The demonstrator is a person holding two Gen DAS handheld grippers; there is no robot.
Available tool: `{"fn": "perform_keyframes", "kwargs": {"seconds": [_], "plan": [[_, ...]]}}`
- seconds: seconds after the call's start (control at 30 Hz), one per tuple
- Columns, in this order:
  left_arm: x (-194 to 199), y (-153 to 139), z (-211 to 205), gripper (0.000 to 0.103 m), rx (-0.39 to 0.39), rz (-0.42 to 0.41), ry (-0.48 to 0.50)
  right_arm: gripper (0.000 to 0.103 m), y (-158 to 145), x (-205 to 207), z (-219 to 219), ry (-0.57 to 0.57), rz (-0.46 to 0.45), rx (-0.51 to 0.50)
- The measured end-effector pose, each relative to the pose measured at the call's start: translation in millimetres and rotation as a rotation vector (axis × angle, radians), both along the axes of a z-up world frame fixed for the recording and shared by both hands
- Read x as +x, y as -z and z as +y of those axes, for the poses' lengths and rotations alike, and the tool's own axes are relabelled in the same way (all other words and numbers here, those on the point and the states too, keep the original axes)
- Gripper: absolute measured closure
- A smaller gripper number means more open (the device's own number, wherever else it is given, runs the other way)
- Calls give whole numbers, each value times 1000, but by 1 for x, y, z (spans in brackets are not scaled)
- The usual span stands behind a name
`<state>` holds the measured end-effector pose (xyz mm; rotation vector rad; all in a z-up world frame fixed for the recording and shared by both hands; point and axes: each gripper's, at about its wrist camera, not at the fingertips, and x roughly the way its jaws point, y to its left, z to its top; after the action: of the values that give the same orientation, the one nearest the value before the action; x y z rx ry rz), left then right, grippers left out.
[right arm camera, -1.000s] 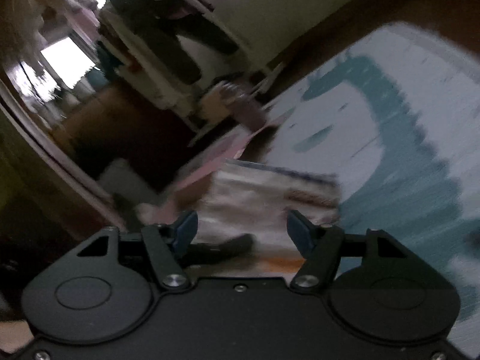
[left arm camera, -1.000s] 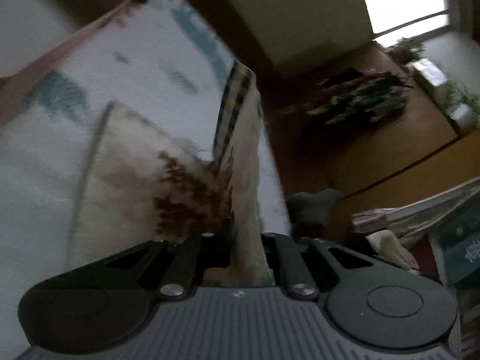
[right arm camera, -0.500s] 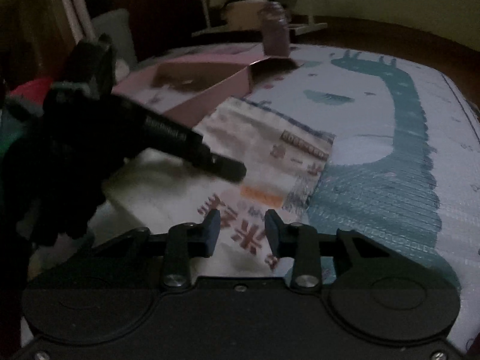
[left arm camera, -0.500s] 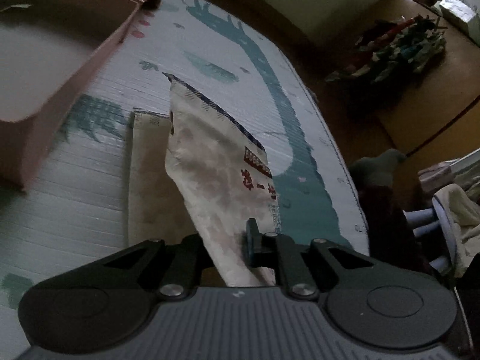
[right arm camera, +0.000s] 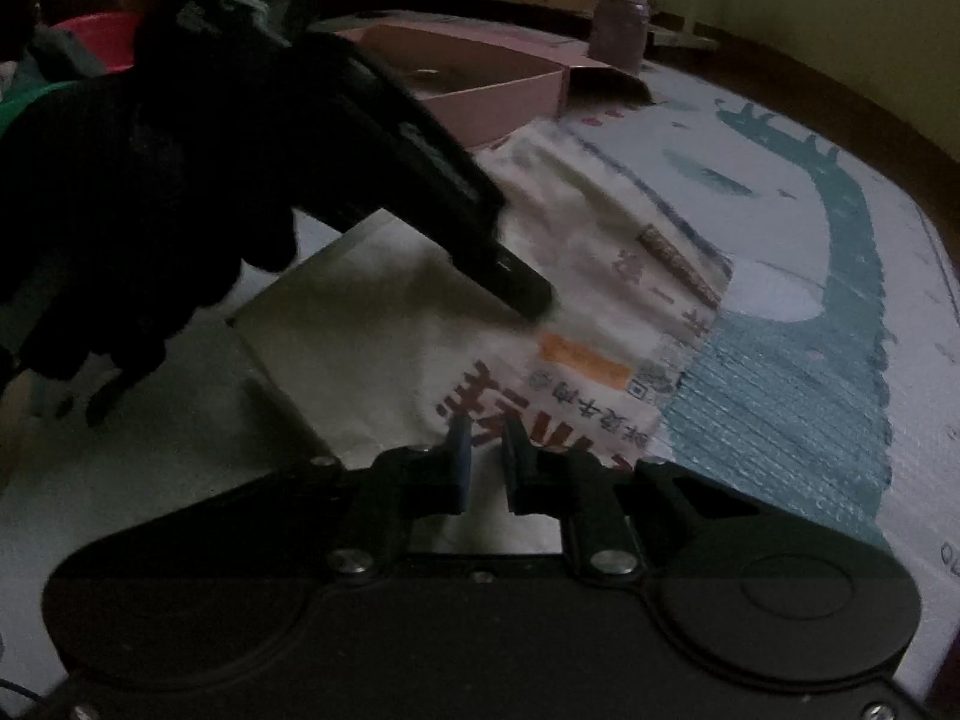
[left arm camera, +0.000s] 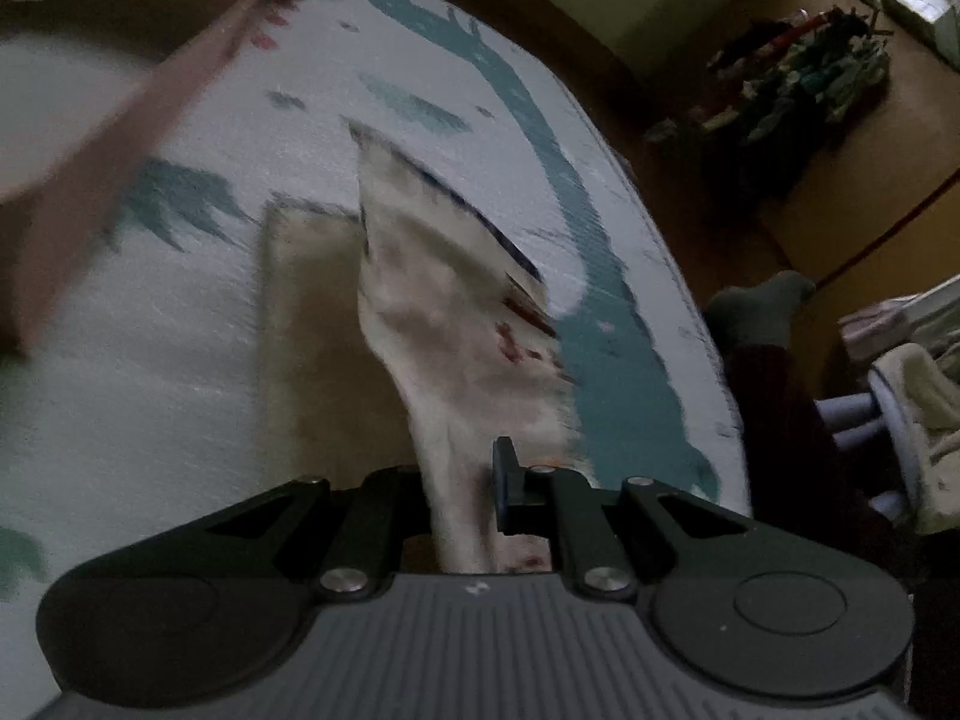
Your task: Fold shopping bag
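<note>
The shopping bag [left arm camera: 456, 324] lies on the play mat [left arm camera: 180, 360], one flap now folded over. The left gripper [left arm camera: 465, 492] still pinches it at 6 o'clock. The right gripper [right arm camera: 483, 450] has nearly closed on its near edge.

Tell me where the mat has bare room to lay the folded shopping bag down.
Bare mat lies right of the shopping bag, over the teal giraffe print up to the mat's far edge. A smaller bare strip runs between the bag and the pink box. It is crowded on the bag itself, where both grippers meet, and by the box and jar.
</note>
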<state>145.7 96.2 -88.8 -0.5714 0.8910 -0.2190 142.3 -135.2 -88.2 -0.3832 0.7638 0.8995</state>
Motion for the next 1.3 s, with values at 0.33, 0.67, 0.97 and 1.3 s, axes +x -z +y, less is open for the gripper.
{"fn": "perform_keyframes", "kwargs": {"seconds": [0.33,0.67,0.97,1.3], "plan": [[-11,-42,-14,93,512,-144,-89,91,-2,-8,10,-16,-8,-39],[0,-21,-46,90,525,-144,168,91,-3,-7,11,-19,-8,-39],[27,-15,-47,69,470,-108,204,91,-1,-12,13,-28,-17,-42],[78,-7,-102,57,571,-132,307,93,2,-16,17,-38,-27,-46]]}}
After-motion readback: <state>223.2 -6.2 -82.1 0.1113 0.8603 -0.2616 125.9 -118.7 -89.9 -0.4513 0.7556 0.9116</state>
